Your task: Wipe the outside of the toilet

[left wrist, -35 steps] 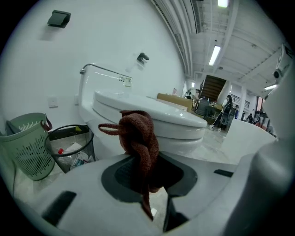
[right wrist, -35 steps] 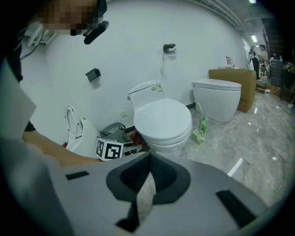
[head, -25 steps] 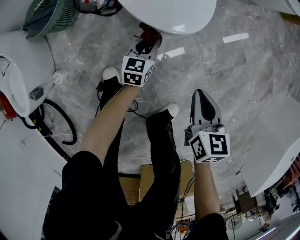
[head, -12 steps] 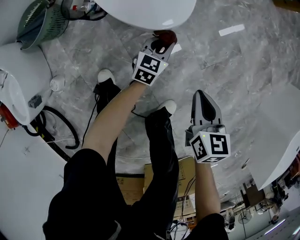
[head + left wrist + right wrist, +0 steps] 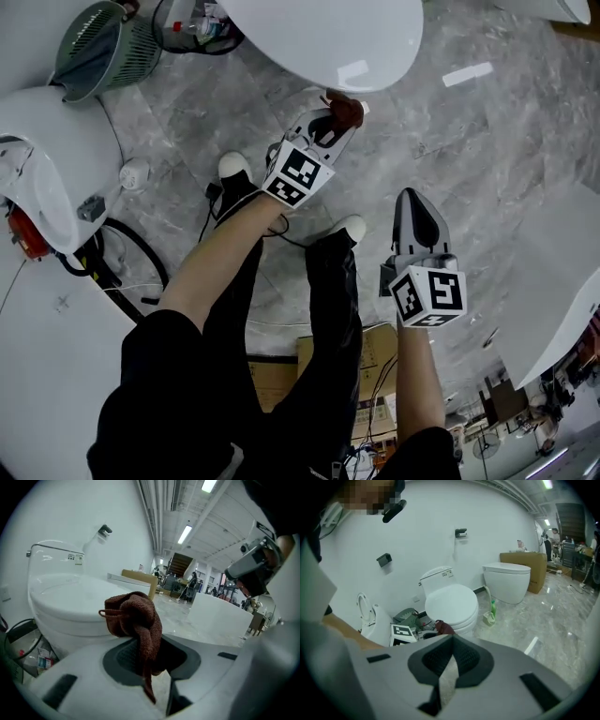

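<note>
Most of what lies under me is grey marbled stone floor (image 5: 487, 131), polished enough to throw back the ceiling lights. On it stands the toilet (image 5: 328, 37) I am working at, smooth glossy white ceramic with a closed lid and a rounded, egg-shaped front; the left gripper view shows its bowl (image 5: 65, 606) bulging beneath the flat lid, and the right gripper view shows the whole toilet (image 5: 450, 603) against a plain white wall. A second white ceramic body (image 5: 47, 131) curves in at the left of the head view, and beside it sits a green slatted plastic basket (image 5: 103, 42), round and ribbed.

My left tongs (image 5: 336, 117) reach forward to the front curve of the toilet, low under the rim. Their jaws are clamped on a brown cloth (image 5: 345, 111), a nubbly terry weave bunched into a soft lump with one narrow tail hanging down between the dark, ridged pads (image 5: 123, 654). The bunched cloth (image 5: 133, 618) sits right at the bowl's front; whether it actually presses on the ceramic I cannot tell.

My right tongs (image 5: 413, 199) hang back over the open floor, well apart from the toilet, their pale grey tapered shells drawn to a point. The jaws meet at the tips with nothing gripped, only a sliver of floor showing lower down between the textured black pads (image 5: 468, 656).
</note>
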{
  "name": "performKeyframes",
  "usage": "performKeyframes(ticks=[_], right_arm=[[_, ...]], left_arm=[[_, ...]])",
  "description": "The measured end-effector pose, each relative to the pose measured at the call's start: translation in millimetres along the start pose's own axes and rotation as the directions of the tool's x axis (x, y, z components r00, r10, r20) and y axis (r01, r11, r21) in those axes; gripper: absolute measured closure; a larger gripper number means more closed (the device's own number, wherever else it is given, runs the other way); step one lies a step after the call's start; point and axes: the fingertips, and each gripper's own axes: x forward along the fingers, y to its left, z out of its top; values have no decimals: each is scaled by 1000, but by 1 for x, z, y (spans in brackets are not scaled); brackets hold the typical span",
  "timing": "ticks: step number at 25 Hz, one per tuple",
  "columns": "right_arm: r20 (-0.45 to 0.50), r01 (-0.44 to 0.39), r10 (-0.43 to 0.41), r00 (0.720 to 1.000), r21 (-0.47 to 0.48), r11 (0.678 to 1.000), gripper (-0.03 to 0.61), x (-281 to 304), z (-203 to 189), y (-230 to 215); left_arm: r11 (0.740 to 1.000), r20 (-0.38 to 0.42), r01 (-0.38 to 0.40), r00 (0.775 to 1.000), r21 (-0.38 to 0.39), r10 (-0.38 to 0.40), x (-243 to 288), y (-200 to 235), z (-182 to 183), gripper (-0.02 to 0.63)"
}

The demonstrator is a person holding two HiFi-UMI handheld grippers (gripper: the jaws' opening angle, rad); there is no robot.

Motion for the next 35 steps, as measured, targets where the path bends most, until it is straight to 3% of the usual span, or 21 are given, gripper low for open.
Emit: performKeyframes(ticks=[9, 17, 21, 28, 31, 35], right_arm=[[-3, -96, 96, 995, -52, 994, 575, 70, 49, 100], [-22, -114, 112, 993, -85, 990, 575, 126, 75, 158], [-36, -98, 95, 995, -102, 990, 575, 146, 81, 165], [-21, -38, 37, 999, -45, 998, 575, 163, 88, 154], [-17, -20, 19, 1000, -27, 999, 575, 165, 84, 147], [-12, -8, 8, 1000, 10, 1000, 575, 161, 75, 142]], left_arm=[[990, 5, -141, 990, -19, 141, -104, 124, 0, 519], [957, 22, -286, 958, -55, 288, -145, 261, -3, 518], [932, 48, -348, 934, -105, 354, -137, 324, 0, 520], [896, 46, -398, 909, -196, 414, -116, 395, -13, 518], [885, 34, -409, 904, -223, 427, -101, 411, -13, 518], [886, 37, -417, 901, -203, 433, -88, 413, -11, 519]])
